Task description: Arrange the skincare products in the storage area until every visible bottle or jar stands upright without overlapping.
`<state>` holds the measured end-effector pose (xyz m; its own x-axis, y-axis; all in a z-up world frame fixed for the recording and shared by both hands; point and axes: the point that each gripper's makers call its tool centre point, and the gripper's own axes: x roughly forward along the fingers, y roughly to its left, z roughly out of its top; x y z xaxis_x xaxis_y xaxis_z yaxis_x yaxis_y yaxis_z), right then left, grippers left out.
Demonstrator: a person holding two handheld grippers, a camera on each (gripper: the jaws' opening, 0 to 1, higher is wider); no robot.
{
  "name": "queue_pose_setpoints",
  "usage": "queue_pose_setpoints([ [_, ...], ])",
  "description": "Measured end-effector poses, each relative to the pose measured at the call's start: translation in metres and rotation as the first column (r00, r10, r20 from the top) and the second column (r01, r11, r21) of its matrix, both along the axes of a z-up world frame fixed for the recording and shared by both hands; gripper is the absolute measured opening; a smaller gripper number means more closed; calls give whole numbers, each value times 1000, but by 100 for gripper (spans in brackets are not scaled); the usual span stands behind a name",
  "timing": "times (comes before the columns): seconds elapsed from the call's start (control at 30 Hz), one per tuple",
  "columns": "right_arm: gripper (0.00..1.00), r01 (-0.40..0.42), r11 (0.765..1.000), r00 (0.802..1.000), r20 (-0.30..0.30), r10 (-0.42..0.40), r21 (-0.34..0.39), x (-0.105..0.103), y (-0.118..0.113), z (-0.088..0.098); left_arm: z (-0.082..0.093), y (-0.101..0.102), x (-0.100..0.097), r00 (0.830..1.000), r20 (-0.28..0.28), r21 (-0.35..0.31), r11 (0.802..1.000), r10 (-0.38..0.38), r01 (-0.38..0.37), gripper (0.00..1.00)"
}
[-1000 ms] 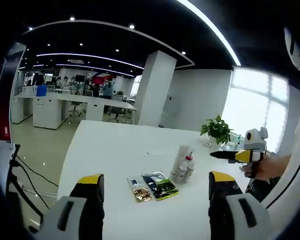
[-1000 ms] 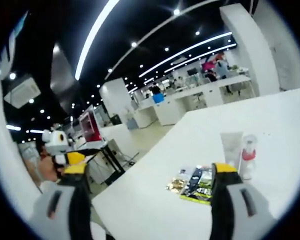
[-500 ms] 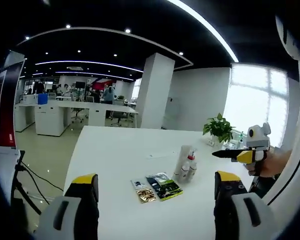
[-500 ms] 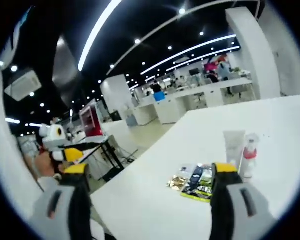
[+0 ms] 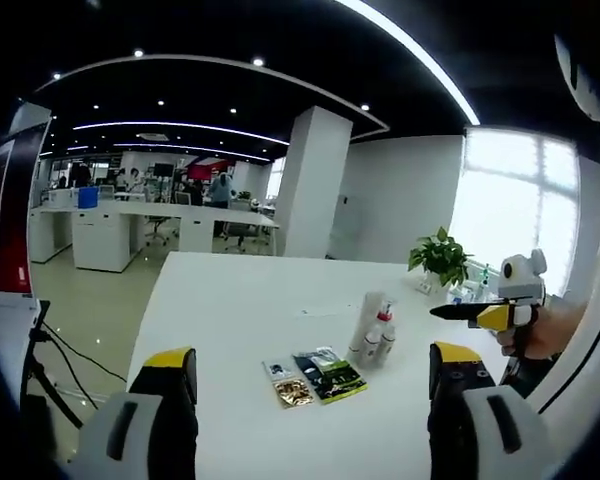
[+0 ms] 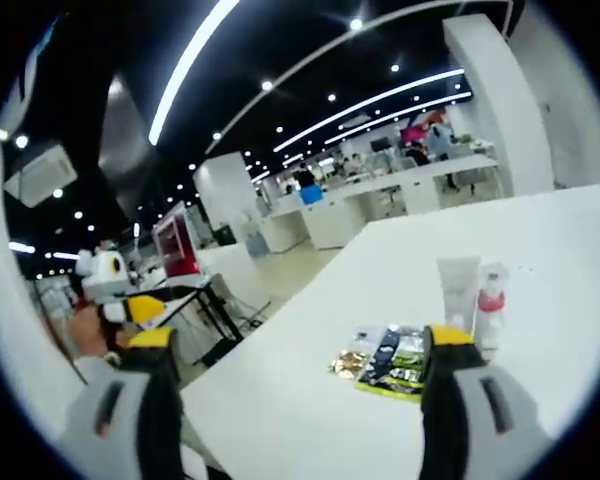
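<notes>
Where the white table [image 5: 230,300] meets its far edge, a plant [image 5: 441,257] stands, seen from the left gripper view. Near the middle stand a tube [image 5: 365,320] and a spray bottle [image 5: 384,330], touching, with flat packets [image 5: 315,373] just beside. Both grippers hover off the table, left gripper [image 5: 310,375] and right gripper [image 6: 298,355] with jaws wide and holding nothing.

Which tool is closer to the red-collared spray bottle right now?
Probably the right tool: in the left gripper view it hovers just beside the spray bottle, above the table. The left tool is held back off the table's edge, past the sachets.
</notes>
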<state>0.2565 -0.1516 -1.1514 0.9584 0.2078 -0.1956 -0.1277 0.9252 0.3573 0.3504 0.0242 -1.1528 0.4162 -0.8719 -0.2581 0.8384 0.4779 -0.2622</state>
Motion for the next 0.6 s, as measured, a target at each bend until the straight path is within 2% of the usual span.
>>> queue_pose_setpoints([
  [0.27,99,1,1000,1000,-10,-1,6,3,-1,-5,-2,3,2,1000,8,3,1000,20,-20,100],
  [0.47,99,1,1000,1000,1,-1,-3,1,1,-1,-2,3,0,1000,8,-8,1000,21,-21,100],
  [0.6,99,13,1000,1000,-8,-13,9,1,0,-8,-5,5,3,1000,9,-6,1000,24,-24,100],
])
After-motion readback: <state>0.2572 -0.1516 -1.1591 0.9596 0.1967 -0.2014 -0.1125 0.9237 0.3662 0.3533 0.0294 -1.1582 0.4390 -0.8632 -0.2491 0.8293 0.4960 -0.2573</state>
